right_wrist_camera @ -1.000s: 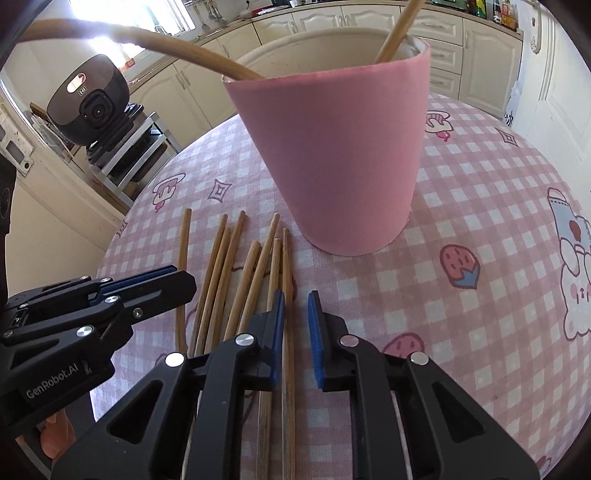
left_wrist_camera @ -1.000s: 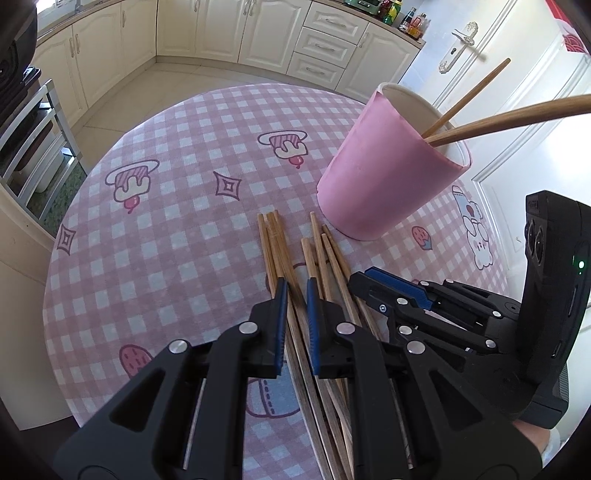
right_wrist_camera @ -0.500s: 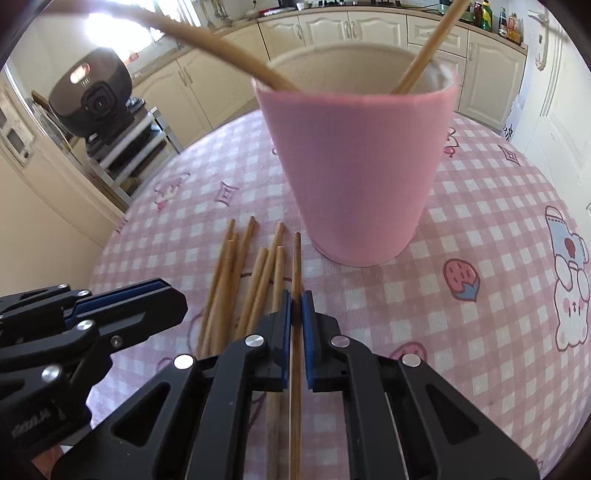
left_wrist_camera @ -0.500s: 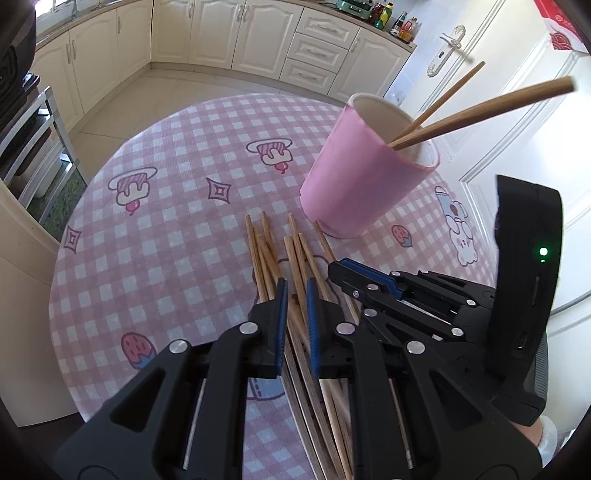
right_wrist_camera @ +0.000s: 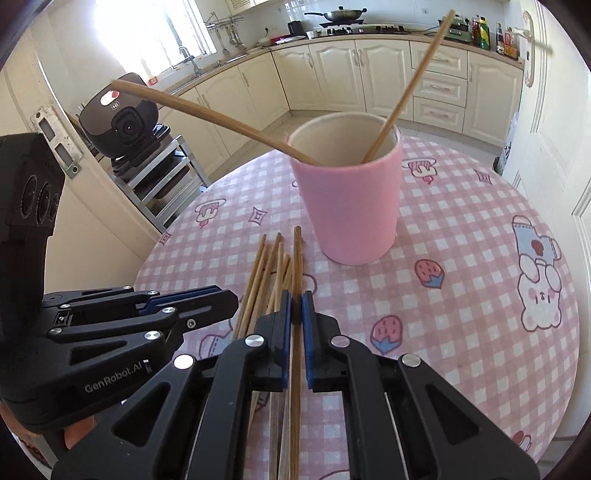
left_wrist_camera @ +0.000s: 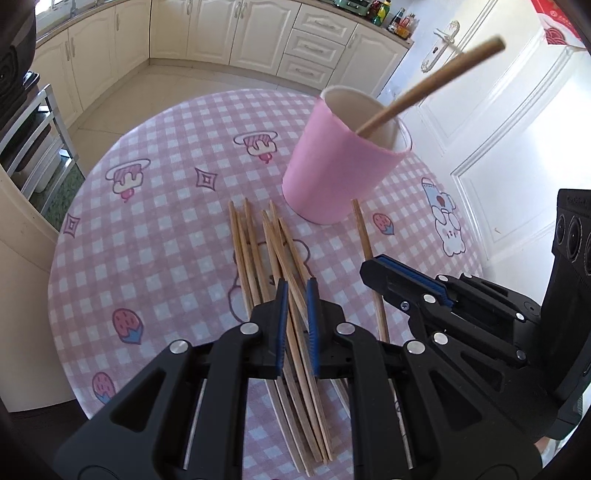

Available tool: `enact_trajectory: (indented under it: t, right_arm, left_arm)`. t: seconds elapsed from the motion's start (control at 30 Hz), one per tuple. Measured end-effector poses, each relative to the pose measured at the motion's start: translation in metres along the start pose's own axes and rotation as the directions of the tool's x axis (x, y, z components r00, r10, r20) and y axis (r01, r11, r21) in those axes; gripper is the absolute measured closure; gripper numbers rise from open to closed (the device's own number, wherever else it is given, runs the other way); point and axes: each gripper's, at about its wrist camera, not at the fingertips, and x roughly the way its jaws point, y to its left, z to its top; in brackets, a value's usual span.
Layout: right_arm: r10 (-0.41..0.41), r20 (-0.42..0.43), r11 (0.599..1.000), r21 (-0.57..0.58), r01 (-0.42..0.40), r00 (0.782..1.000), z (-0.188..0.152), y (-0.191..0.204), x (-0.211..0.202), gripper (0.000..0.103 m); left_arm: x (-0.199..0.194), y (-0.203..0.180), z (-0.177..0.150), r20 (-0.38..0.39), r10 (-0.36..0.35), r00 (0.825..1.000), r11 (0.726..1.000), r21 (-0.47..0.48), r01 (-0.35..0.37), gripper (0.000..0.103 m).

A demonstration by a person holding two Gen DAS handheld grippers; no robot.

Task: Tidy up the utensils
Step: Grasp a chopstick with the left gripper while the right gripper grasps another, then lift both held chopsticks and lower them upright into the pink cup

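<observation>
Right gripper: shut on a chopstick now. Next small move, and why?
Probably lift and tip that chopstick toward the pink cup. The right gripper is closed on it, apart from the loose bundle on the table, and the cup already holds two chopsticks. The left gripper sits open over the bundle, holding nothing.

I see a round table covered with a pink checked tablecloth (right_wrist_camera: pixel 461 236) printed with strawberries, bunnies and cupcakes. Behind it runs a row of cream kitchen cabinets (right_wrist_camera: pixel 369 77) under a counter. A wok (right_wrist_camera: pixel 338 14) sits on the stove, and bottles (right_wrist_camera: pixel 480 31) stand at the counter's right end. At left, a dark rice cooker (right_wrist_camera: pixel 122 118) rests on a metal rack (right_wrist_camera: pixel 166 173). A white door (left_wrist_camera: pixel 491 122) stands right of the table.
</observation>
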Motion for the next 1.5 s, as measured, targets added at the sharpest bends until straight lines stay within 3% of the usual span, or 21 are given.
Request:
enact_trajectory:
  t: [0.47, 0.57, 0.63, 0.67, 0.77, 0.83, 1.07, 1.2, 1.5]
  right_arm:
    - [0.029, -0.044, 0.998, 0.048, -0.027, 0.999, -0.01, -0.027, 0.02, 0.098]
    - [0.039, -0.051, 0.998, 0.054, -0.037, 0.998, -0.011, -0.031, 0.025, 0.098]
    - [0.047, -0.056, 0.997, 0.058, -0.044, 0.997, -0.011, -0.032, 0.028, 0.098]
    - [0.046, -0.057, 0.997, 0.058, -0.043, 0.997, -0.01, -0.033, 0.029, 0.098]
    - [0.053, -0.06, 0.997, 0.066, -0.049, 0.997, -0.011, -0.036, 0.03, 0.098]
    - [0.055, -0.062, 0.996, 0.069, -0.05, 0.997, -0.012, -0.036, 0.031, 0.098]
    - [0.063, -0.063, 0.996, 0.073, -0.058, 0.996, -0.011, -0.039, 0.031, 0.098]
    - [0.064, -0.061, 0.996, 0.073, -0.06, 0.996, -0.011, -0.04, 0.03, 0.098]
    - [0.074, -0.046, 0.995, 0.067, -0.071, 0.996, -0.01, -0.034, 0.019, 0.098]
  left_arm:
    - [0.043, 0.004, 0.013, -0.071, 0.037, 0.997, 0.998, -0.055, -0.041, 0.09]
    - [0.048, 0.003, 0.015, -0.067, 0.048, 0.997, 0.997, -0.056, -0.052, 0.077]
    - [0.051, 0.001, 0.016, -0.061, 0.059, 0.996, 0.997, -0.055, -0.062, 0.06]
    - [0.051, 0.001, 0.017, -0.052, 0.065, 0.997, 0.996, -0.058, -0.068, 0.06]
    - [0.057, -0.005, 0.02, -0.05, 0.081, 0.996, 0.996, -0.036, -0.082, 0.06]
    - [0.06, -0.005, 0.021, -0.056, 0.079, 0.995, 0.996, -0.043, -0.082, 0.069]
    - [0.074, -0.014, 0.022, -0.088, 0.106, 0.99, 0.994, -0.01, -0.107, 0.079]
    - [0.081, -0.012, 0.022, -0.084, 0.112, 0.99, 0.993, -0.022, -0.114, 0.091]
    - [0.057, -0.011, 0.018, -0.027, 0.074, 0.997, 0.997, -0.022, -0.074, 0.094]
